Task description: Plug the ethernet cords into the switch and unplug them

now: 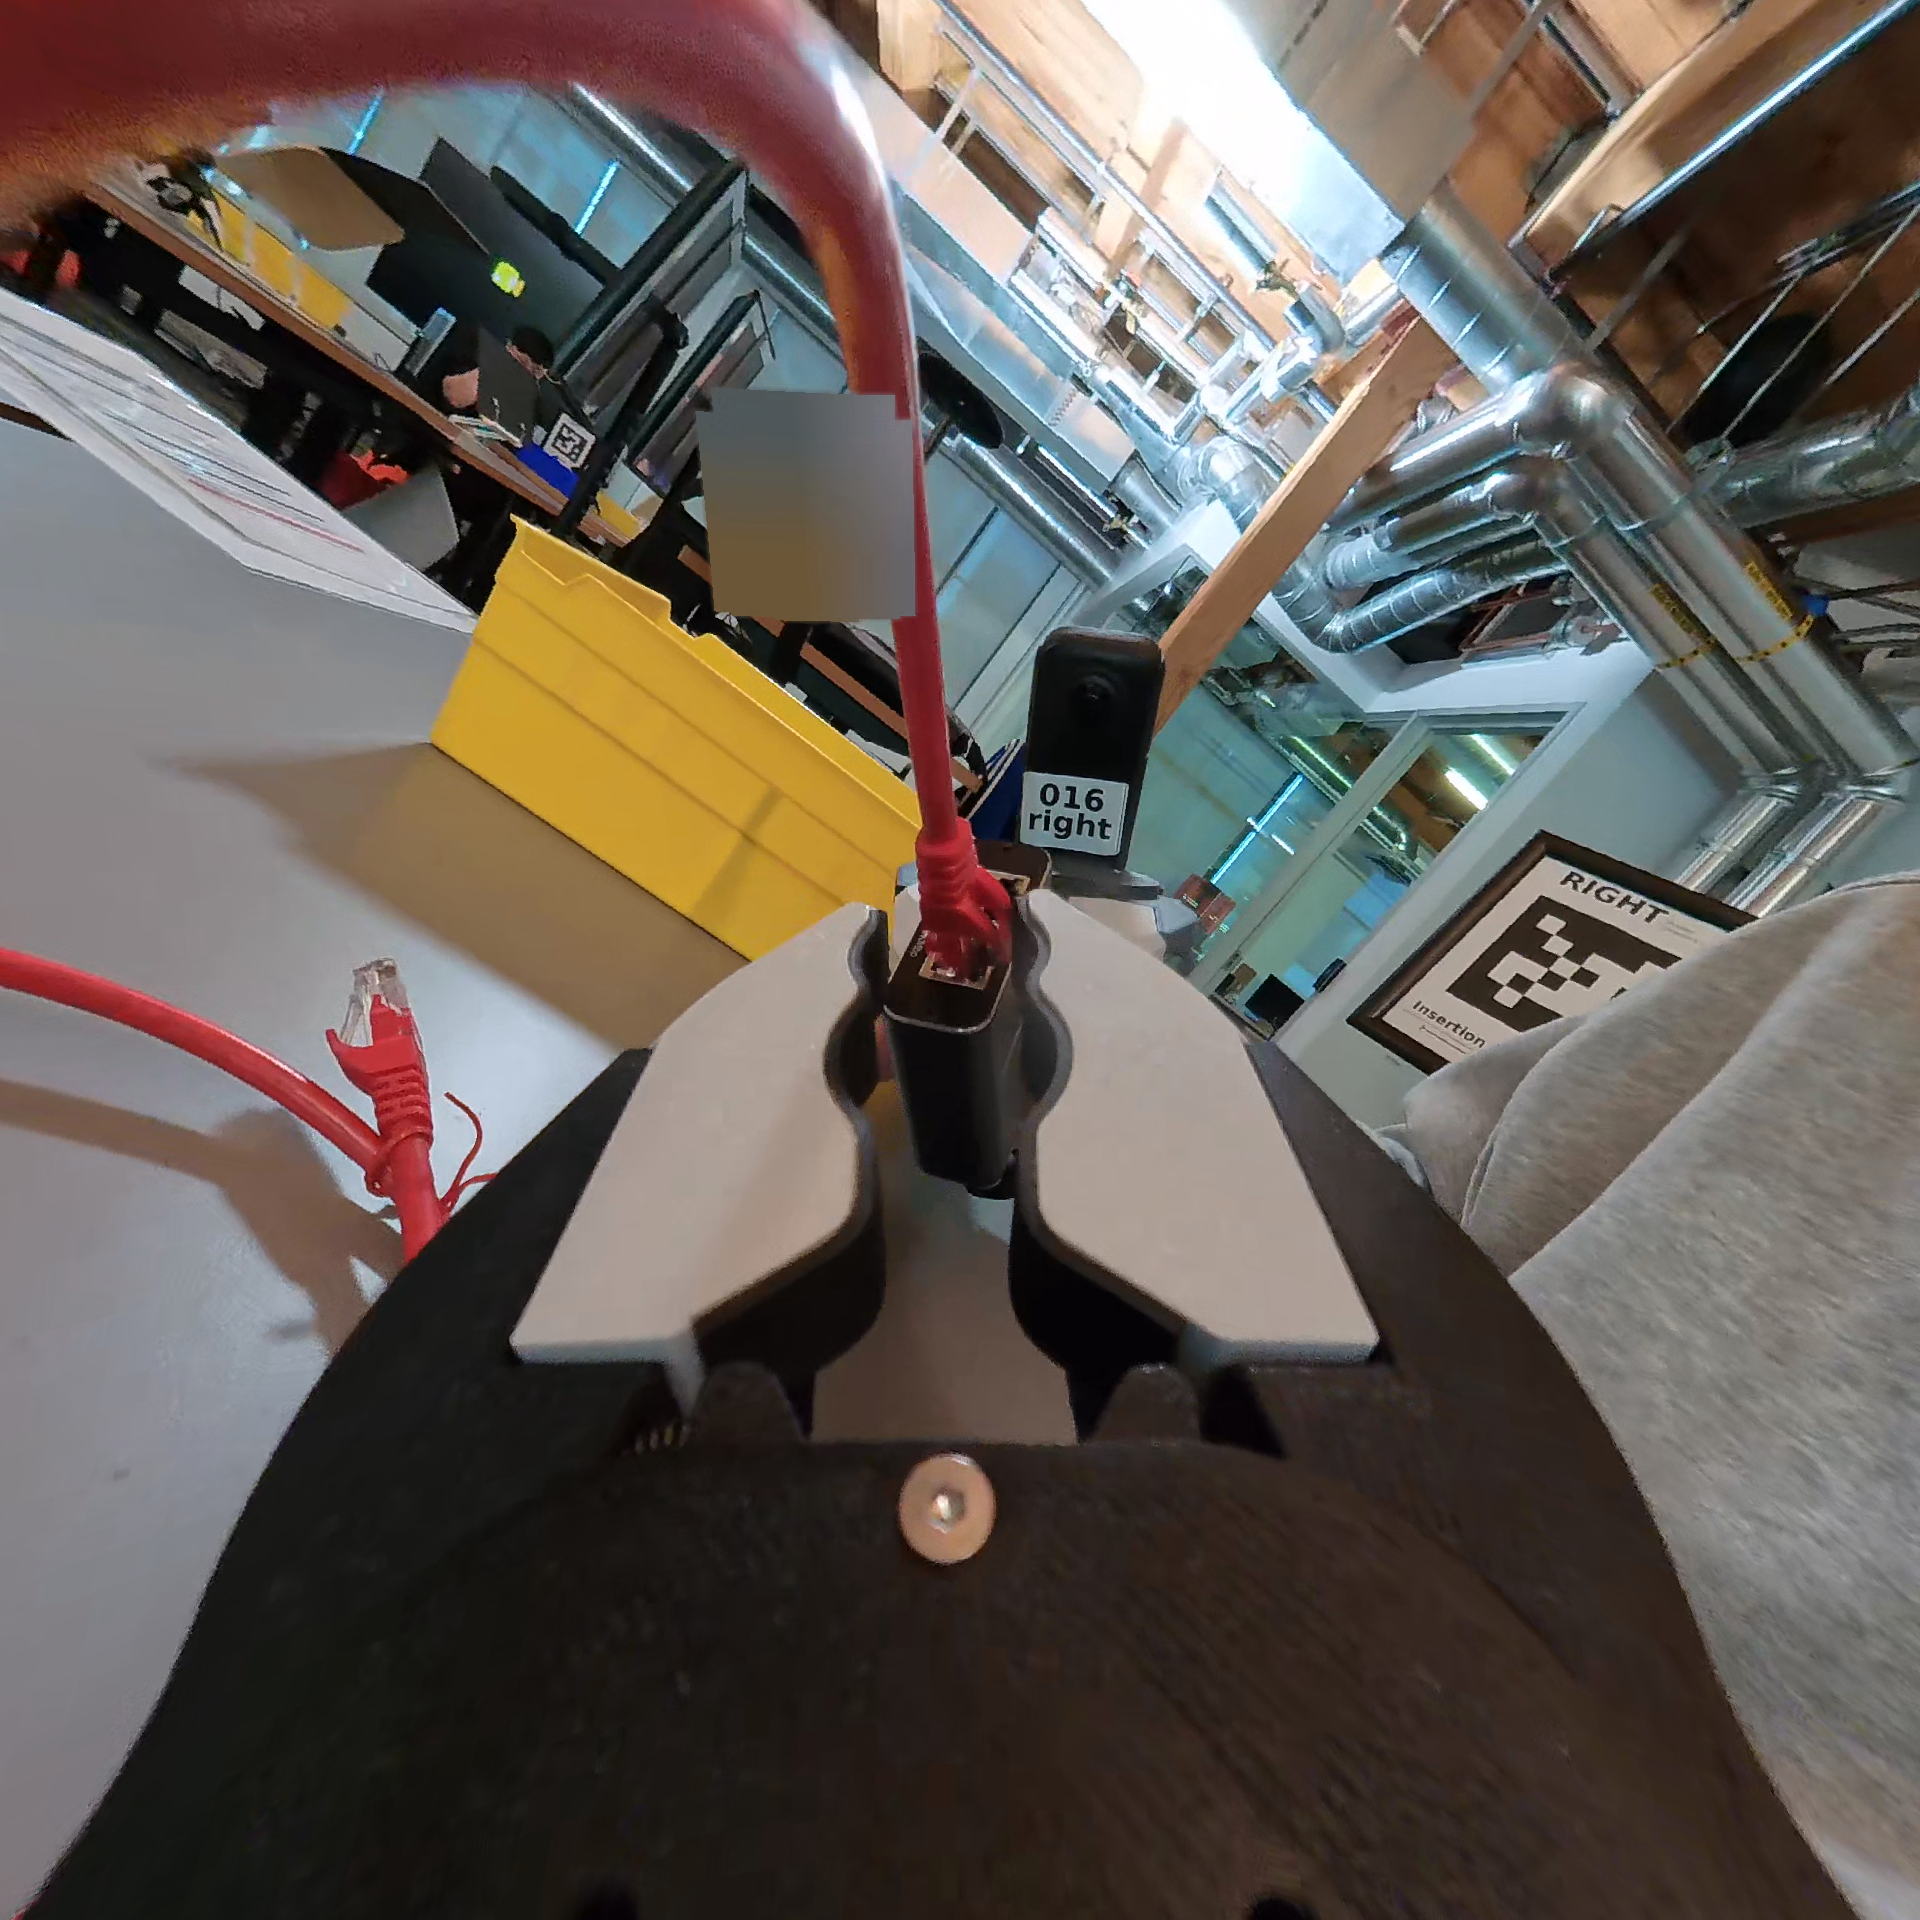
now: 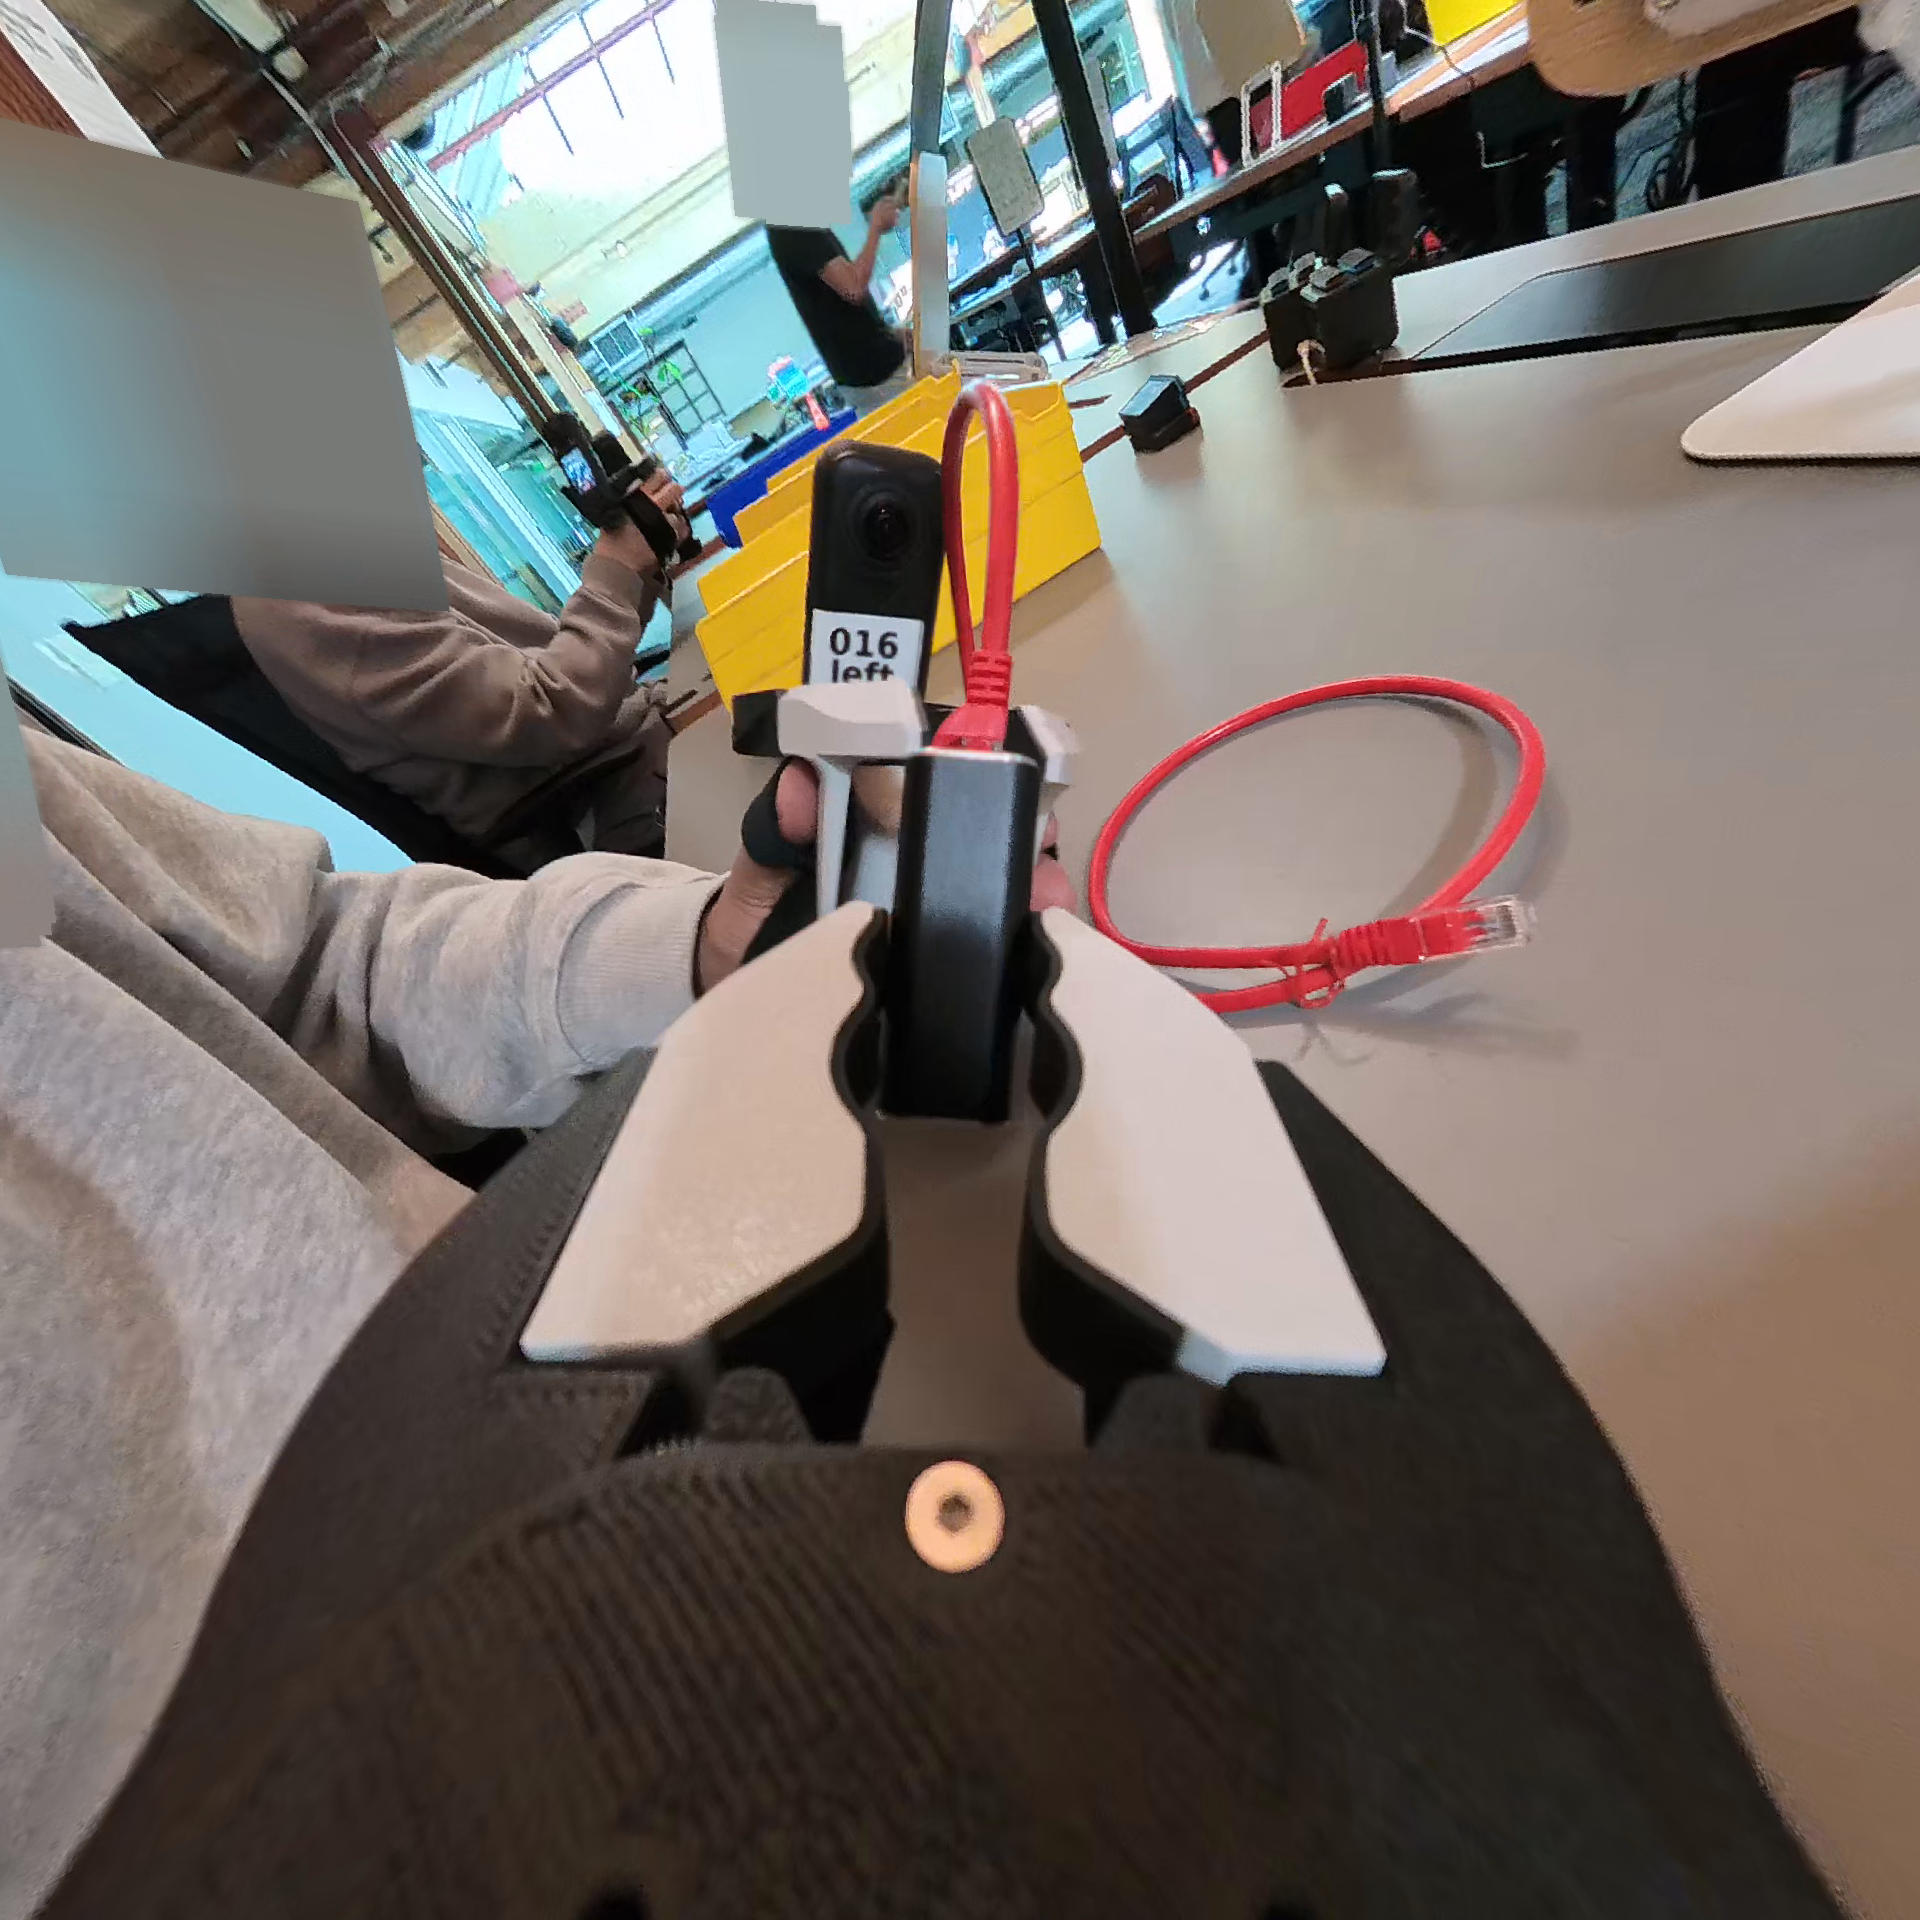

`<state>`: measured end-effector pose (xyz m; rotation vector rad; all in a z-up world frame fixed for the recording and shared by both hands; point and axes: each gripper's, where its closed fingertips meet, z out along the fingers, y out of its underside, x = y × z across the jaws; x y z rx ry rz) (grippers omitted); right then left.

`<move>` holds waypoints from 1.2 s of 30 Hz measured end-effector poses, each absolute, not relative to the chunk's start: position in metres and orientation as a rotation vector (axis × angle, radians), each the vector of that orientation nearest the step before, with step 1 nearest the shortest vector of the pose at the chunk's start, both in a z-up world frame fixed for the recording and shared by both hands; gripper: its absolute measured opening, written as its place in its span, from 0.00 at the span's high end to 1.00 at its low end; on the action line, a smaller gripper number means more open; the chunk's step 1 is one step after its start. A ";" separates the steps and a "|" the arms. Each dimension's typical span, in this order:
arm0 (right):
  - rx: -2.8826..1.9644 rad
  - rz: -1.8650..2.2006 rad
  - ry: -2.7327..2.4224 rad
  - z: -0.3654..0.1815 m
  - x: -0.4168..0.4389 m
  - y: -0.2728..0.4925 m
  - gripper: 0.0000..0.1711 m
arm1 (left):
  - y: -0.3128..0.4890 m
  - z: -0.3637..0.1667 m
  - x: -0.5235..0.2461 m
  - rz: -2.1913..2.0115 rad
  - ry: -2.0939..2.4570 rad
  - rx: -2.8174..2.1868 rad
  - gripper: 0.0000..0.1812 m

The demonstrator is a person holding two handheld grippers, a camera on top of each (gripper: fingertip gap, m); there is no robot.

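Both tongs meet on one object: a small black switch (image 2: 951, 935) held above the grey worktop (image 2: 1455, 644). The right tongs (image 2: 954, 945) are clamped on its near end. The left tongs (image 1: 940, 935) are clamped on the other end, their grey fingers (image 1: 748, 1101) pressed against its sides. A red ethernet cord (image 1: 914, 644) is seated in a port on the switch's end face, and its cable loops up and over. A second red ethernet cord (image 2: 1330, 831) lies coiled on the worktop, well apart from the switch, its clear plug (image 2: 1496, 920) free. Yellow bins (image 2: 904, 540) stand farther back. A grey-sleeved arm (image 2: 468, 956) reaches to the left tongs.
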<state>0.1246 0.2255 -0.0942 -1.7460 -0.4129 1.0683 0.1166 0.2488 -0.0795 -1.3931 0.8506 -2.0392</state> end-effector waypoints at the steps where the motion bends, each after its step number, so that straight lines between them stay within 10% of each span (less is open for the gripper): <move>1: -1.744 1.076 -0.407 -0.094 0.125 0.226 0.86 | 0.249 -0.079 0.116 -2.034 0.858 -1.392 0.88; 36: -1.729 1.153 -0.356 -0.091 0.124 0.225 0.86 | 0.245 -0.077 0.111 -2.009 0.960 -1.334 0.93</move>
